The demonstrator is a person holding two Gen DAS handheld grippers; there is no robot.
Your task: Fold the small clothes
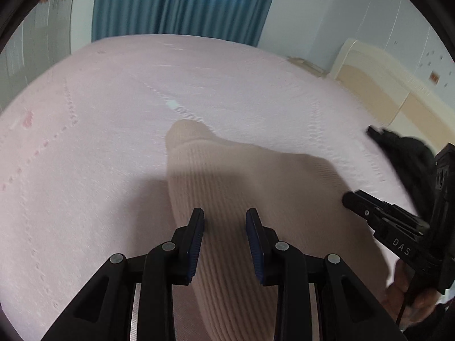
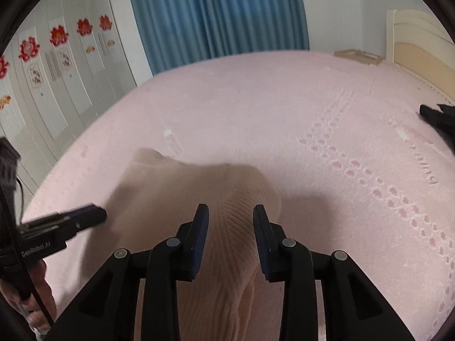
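Note:
A beige ribbed garment [image 1: 241, 182] lies on the pink bed cover [image 1: 99, 113]; it also shows in the right wrist view [image 2: 199, 196]. My left gripper [image 1: 224, 221] is open, its jaws apart over the garment's near part, holding nothing. My right gripper [image 2: 231, 217] is open too, over the garment's right portion. The right gripper's fingers show at the garment's right edge in the left wrist view [image 1: 366, 204]. The left gripper shows at the garment's left edge in the right wrist view [image 2: 82, 217].
A black garment [image 1: 403, 153] lies on the bed to the right, also seen at the far right of the right wrist view [image 2: 440, 119]. A blue curtain [image 2: 216, 14], white wardrobe doors [image 2: 57, 71] and a cream headboard [image 1: 378, 79] surround the bed.

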